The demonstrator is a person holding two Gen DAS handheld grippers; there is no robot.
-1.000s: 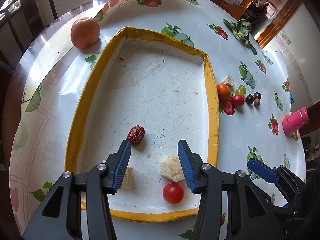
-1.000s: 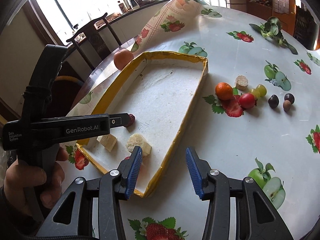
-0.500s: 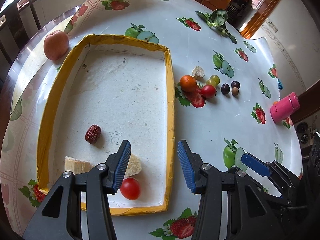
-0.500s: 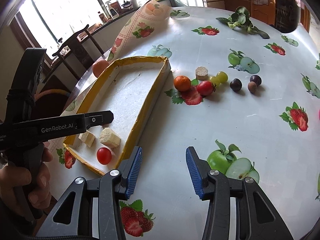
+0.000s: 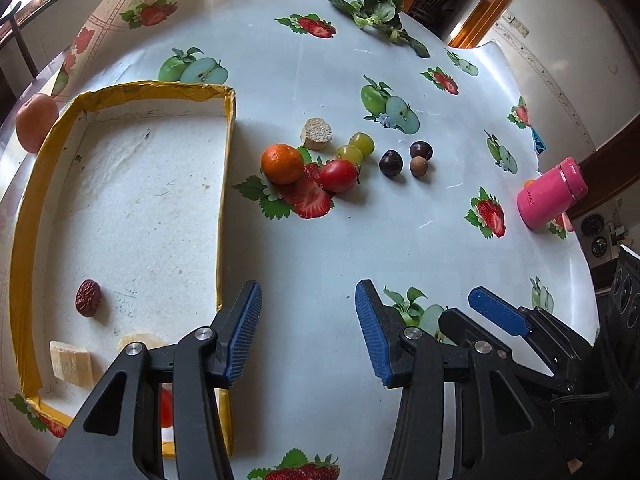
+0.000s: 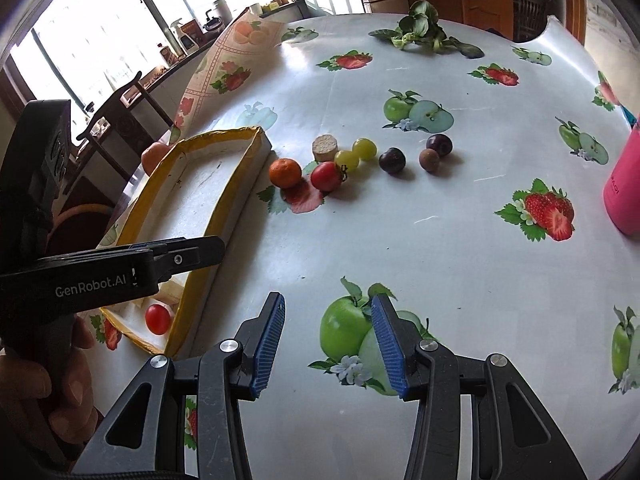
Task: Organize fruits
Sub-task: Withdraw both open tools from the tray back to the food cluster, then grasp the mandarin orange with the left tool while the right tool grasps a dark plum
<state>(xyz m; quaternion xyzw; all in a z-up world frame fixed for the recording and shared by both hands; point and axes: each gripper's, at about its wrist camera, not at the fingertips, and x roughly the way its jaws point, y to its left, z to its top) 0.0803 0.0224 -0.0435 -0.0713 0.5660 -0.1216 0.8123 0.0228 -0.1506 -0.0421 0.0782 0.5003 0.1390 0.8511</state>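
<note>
Left wrist view: the counter (image 5: 304, 264) wears a glossy cloth printed with apples and strawberries; a wooden door frame stands beyond. The left gripper (image 5: 308, 330) hovers with jaws apart and empty, beside the yellow-rimmed tray (image 5: 224, 184), whose long axis runs away from the camera. A red date (image 5: 88, 298) and a pale chunk (image 5: 71, 362) lie inside; a cherry tomato is mostly hidden behind the gripper.

Right wrist view: bright windows and a chair at left. The right gripper (image 6: 328, 346) is open, holding nothing. The mandarin (image 6: 285, 173), tomato (image 6: 326, 176), grapes (image 6: 356, 154) and dark plums (image 6: 416, 152) cluster just right of the tray's far end. A pink bottle (image 6: 626, 188) is cut off.
</note>
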